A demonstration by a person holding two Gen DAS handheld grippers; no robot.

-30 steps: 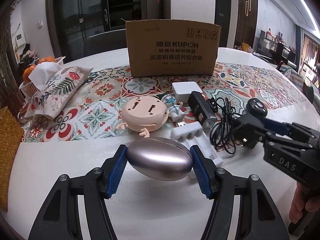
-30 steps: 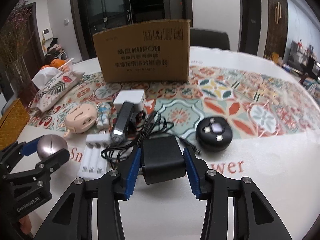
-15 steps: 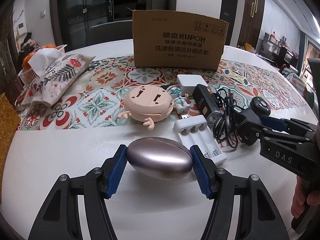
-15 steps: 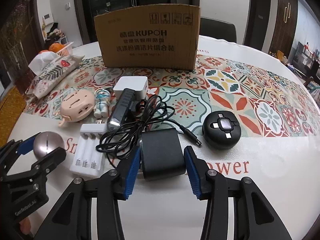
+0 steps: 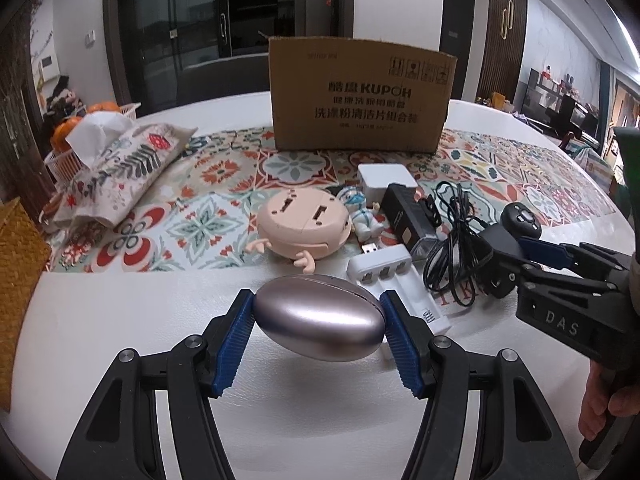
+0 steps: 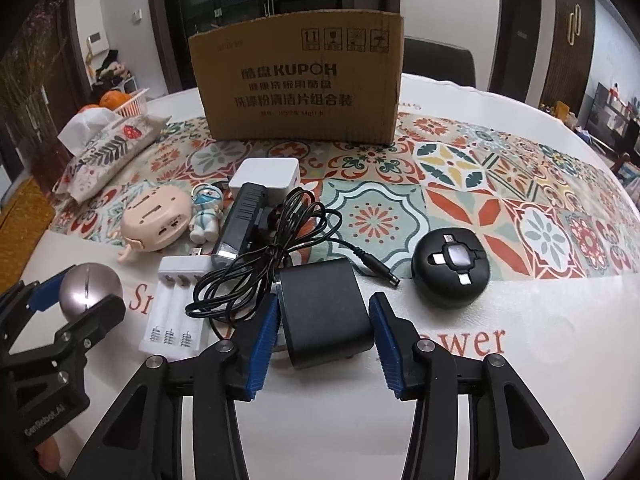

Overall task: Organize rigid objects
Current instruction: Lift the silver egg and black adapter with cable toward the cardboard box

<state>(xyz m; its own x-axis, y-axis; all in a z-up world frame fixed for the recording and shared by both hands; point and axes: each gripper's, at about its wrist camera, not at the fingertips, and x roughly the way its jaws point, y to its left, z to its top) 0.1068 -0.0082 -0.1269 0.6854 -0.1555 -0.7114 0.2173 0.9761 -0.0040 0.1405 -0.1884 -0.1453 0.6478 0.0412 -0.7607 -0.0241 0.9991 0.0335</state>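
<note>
My left gripper (image 5: 318, 322) is shut on a shiny mauve egg-shaped case (image 5: 320, 316), held just above the white tabletop. The right wrist view shows the same case (image 6: 90, 294) at the left edge. My right gripper (image 6: 324, 320) is shut on a black power adapter (image 6: 324, 304), and its blue pads press both sides. The adapter's black cable (image 6: 272, 256) trails in a loose coil toward the other items. An open cardboard box (image 6: 296, 84) stands upright at the back on the patterned runner.
Between grippers and box lie a white battery charger (image 6: 176, 308), a black oblong device (image 6: 240, 224), a white cube (image 6: 266, 176), a small figurine (image 6: 206, 212), a peach round toy (image 6: 154, 220) and a black round gadget (image 6: 450, 272). A tissue pouch (image 6: 108, 152) sits left. A hand (image 5: 604, 412) grips the right handle.
Both grips hold as before. Each view has shifted slightly, and the box looms a little nearer; the items on the table have stayed where they were.
</note>
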